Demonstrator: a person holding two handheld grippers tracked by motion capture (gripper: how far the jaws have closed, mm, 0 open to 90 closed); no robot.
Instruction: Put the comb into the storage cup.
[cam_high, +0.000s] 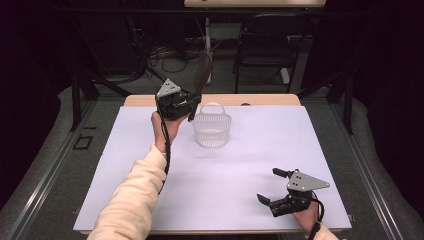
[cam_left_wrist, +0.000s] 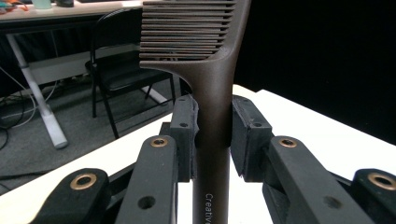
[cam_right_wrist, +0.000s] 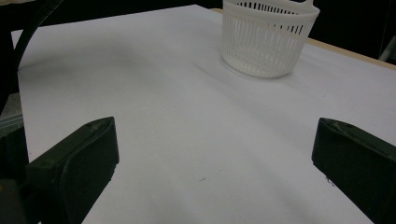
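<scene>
My left gripper (cam_high: 186, 106) is raised above the far left part of the white sheet (cam_high: 250, 165), just left of a white slotted basket (cam_high: 212, 129). It is shut on the handle of a dark brown comb (cam_high: 202, 80), which stands up and slightly right above the basket's rim. In the left gripper view the pads (cam_left_wrist: 187, 135) clamp the comb (cam_left_wrist: 212, 93) on both sides, teeth at the top. My right gripper (cam_high: 270, 186) rests low near the front right of the sheet, jaws wide apart with nothing between them. The basket (cam_right_wrist: 268, 37) sits far ahead of it.
A wooden table edge (cam_high: 270, 99) shows beyond the sheet. A black chair (cam_high: 265, 45), a white desk leg (cam_high: 207, 35) and loose cables (cam_high: 165, 60) stand on the floor behind the table. A cream sleeve (cam_high: 132, 200) reaches in from the bottom left.
</scene>
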